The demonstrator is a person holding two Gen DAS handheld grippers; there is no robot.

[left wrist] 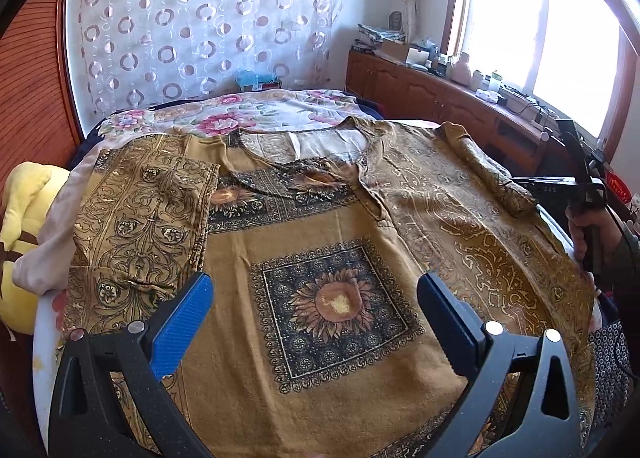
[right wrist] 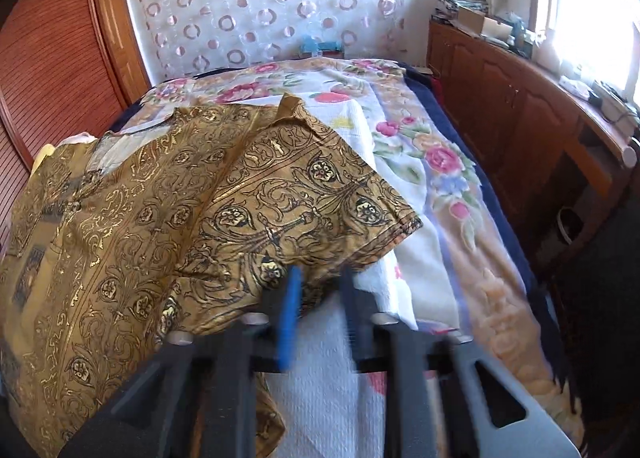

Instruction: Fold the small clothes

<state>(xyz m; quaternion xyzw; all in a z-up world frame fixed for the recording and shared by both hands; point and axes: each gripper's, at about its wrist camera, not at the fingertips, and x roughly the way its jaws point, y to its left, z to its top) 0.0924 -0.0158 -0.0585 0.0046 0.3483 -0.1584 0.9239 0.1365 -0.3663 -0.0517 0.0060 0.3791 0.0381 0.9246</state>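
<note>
Mustard patterned shirt [left wrist: 320, 250] spread flat on the bed [right wrist: 432, 162], its left sleeve [left wrist: 148, 210] already folded inward. The thin, limp cloth will drape and slide, so hems and corners likely make the best holds. Right gripper [right wrist: 320, 290]: jaws narrowed on the right sleeve [right wrist: 304, 194] hem. Left gripper [left wrist: 316, 298]: jaws wide, empty, above the shirt.

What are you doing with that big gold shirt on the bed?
A person is folding the gold patterned shirt spread on the bed. One sleeve is already folded in. The right tool has pinched the other sleeve's edge. The left tool hovers open above the shirt's middle.
</note>
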